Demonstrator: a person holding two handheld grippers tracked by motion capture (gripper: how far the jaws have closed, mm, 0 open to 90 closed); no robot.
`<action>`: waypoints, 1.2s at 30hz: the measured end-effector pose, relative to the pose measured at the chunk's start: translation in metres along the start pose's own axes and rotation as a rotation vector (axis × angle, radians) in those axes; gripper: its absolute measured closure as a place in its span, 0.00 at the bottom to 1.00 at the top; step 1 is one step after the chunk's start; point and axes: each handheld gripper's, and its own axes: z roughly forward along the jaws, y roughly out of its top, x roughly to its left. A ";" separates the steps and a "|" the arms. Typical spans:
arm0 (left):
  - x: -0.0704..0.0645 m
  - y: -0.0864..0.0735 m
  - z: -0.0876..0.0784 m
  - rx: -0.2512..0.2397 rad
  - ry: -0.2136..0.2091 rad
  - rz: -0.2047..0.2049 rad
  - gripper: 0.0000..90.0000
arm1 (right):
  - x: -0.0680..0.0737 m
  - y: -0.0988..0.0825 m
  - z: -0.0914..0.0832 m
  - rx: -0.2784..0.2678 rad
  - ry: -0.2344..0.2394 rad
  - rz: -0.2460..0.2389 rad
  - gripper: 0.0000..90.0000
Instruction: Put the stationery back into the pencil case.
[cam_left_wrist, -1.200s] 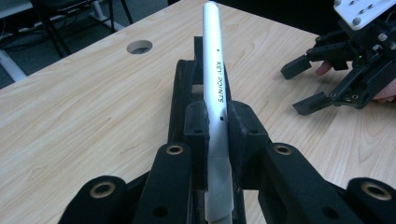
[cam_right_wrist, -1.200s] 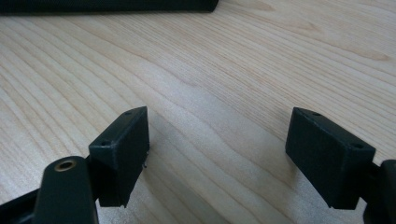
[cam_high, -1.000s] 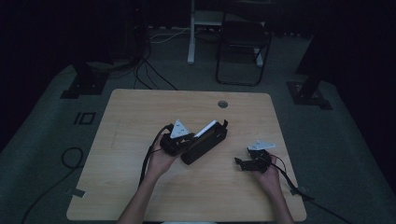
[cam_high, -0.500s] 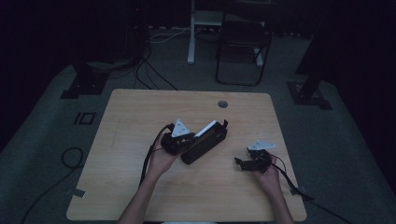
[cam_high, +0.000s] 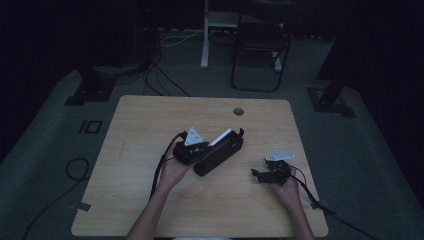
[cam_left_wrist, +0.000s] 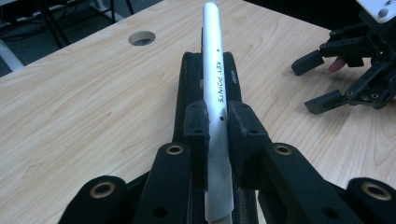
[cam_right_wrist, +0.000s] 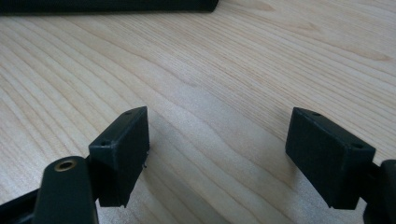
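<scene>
Left gripper (cam_left_wrist: 217, 128): jaws closed on a white cylinder (cam_left_wrist: 212, 70) printed "KEY POINTS", clamped near its lower end. The cylinder runs straight ahead from the jaws, lying along a black case (cam_high: 220, 154) directly beneath it. Right gripper (cam_right_wrist: 217, 154): jaws spread wide, nothing between them, held just above the bare wooden table (cam_right_wrist: 224, 60); the case edge lies ahead of it. Beyond the left gripper, to its right, the right gripper (cam_left_wrist: 322, 77) is visible, well apart. Farther ahead, a round hole (cam_left_wrist: 141, 37) in the tabletop.
</scene>
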 end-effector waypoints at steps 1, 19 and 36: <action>0.000 0.000 0.000 0.001 0.000 0.000 0.88 | 0.000 0.000 0.000 0.000 0.000 -0.001 0.24; 0.003 0.000 0.008 0.017 -0.004 -0.002 0.88 | 0.000 0.000 0.000 -0.001 0.000 -0.001 0.24; 0.004 -0.002 0.013 0.022 -0.006 -0.009 0.88 | 0.000 0.000 0.000 0.000 0.000 0.000 0.24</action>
